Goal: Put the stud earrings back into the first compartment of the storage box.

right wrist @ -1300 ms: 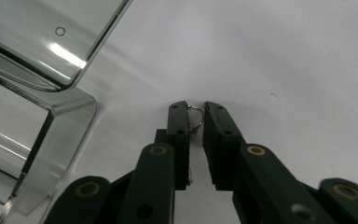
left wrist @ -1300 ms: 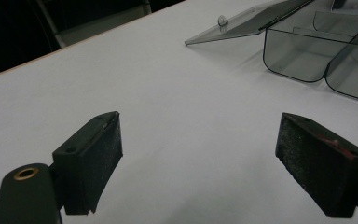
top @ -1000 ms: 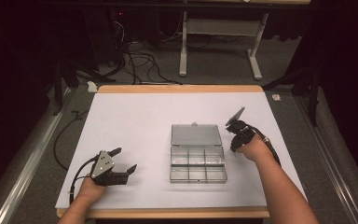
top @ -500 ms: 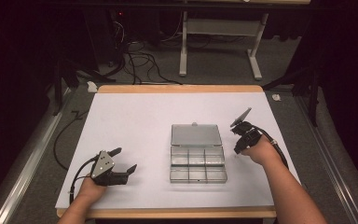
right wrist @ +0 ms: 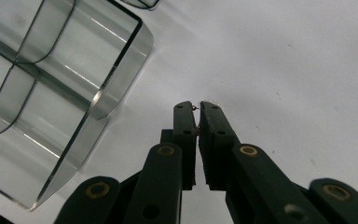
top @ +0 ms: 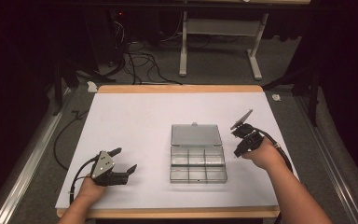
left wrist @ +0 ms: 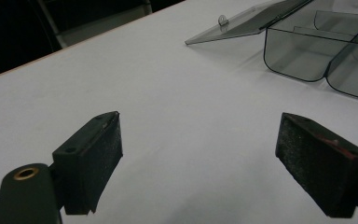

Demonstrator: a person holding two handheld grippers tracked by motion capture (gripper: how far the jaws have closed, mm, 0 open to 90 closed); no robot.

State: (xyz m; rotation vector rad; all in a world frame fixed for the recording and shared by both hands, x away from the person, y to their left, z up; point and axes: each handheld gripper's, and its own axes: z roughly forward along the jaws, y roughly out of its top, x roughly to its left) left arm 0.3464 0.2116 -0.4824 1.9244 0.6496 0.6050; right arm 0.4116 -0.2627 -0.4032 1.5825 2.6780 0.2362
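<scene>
One clear compartment box (top: pixel 198 161), lid open, lies between two grippers. The right gripper (right wrist: pixel 197 116), just beside its edge, is closed and empty; the left gripper (left wrist: pixel 198 154) stands wide open, empty, well apart.

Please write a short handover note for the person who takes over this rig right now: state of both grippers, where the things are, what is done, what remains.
Left gripper: open, empty, resting on the white table, left of the box.
Right gripper: shut, just beside the box's right edge; something tiny may sit between its tips, too small to tell.
Clear compartment box: mid-table, lid folded open flat behind it, all six compartments look empty.
Done: box opened.
Left: probably closing the lid or filling the compartments; check the right tips first.
</scene>
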